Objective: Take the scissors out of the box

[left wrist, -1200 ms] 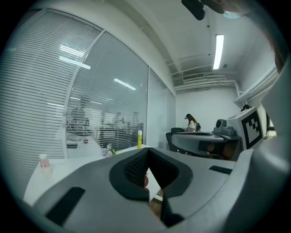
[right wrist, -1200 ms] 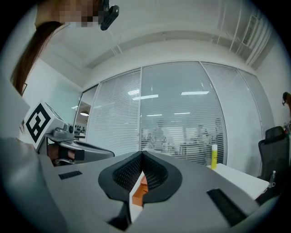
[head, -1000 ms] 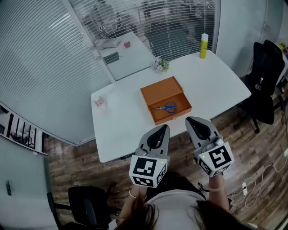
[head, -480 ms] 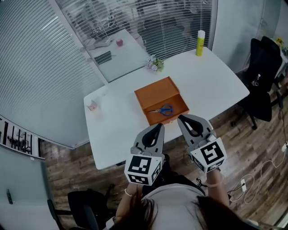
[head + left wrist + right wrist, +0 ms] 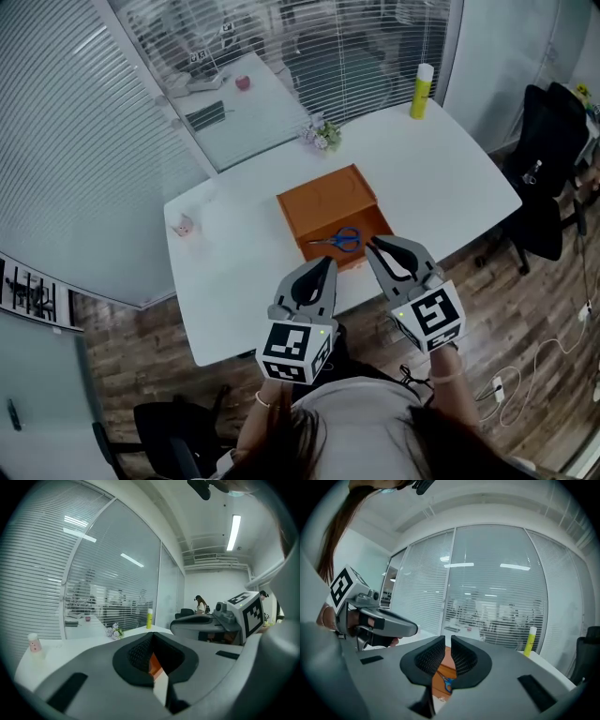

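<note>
The right gripper point(image 5: 448, 640) has its ribbed black pads a narrow slit apart and opening, with nothing between them. Seen through the slit, just ahead of and below the tips, are the open orange cardboard box point(image 5: 446, 662) and a sliver of the blue-handled scissors point(image 5: 446, 683) lying inside it. From the head view, the right gripper point(image 5: 373, 245) hangs at the box's near edge, and the scissors point(image 5: 339, 240) rest on the box floor just beyond its tips.

The jaws probably need to spread well wider before they go in. It would likely work best to come down over the handle loops or the pivot, closing across the narrow way so the box point(image 5: 326, 199) wall is not caught too.

The left gripper point(image 5: 151, 637) has its tips together and empty. It sits beside the right one, above the white table point(image 5: 234, 272), and could steady the box.

The blades are too small to make out, so I cannot tell which way they point. The right gripper covers part of the box's near wall. The left gripper view shows only a strip of orange.
</note>
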A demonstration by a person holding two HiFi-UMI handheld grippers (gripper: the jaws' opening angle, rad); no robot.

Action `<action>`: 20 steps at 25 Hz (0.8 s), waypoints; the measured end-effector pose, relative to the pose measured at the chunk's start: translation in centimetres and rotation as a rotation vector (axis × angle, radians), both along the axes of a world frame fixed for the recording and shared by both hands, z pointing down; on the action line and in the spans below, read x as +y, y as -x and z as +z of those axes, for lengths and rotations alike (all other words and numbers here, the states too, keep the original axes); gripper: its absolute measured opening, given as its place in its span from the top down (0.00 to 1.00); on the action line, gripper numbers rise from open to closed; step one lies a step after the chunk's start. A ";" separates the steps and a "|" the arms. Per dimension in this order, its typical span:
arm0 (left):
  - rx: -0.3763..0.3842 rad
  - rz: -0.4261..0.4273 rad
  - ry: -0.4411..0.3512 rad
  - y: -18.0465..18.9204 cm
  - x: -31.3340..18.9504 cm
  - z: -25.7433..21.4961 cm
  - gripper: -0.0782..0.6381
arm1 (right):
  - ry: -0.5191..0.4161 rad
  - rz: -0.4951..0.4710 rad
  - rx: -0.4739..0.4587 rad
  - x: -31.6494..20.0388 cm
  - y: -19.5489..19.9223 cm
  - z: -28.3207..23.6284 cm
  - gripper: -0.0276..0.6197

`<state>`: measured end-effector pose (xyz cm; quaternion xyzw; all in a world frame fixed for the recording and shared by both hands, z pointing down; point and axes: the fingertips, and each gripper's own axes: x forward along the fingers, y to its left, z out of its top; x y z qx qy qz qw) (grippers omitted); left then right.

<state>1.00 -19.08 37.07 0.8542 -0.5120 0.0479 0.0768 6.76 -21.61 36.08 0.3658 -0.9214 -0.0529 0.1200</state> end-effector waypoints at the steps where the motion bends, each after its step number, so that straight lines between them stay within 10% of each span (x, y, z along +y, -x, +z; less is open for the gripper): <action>1: 0.005 -0.002 0.000 0.2 -0.5 0.0 0.87 | 0.005 -0.007 0.018 -0.4 0.2 0.4 0.87; 20: 0.070 -0.046 0.033 4.3 -6.9 2.6 0.87 | 0.079 -0.146 0.486 -6.9 2.4 10.7 0.74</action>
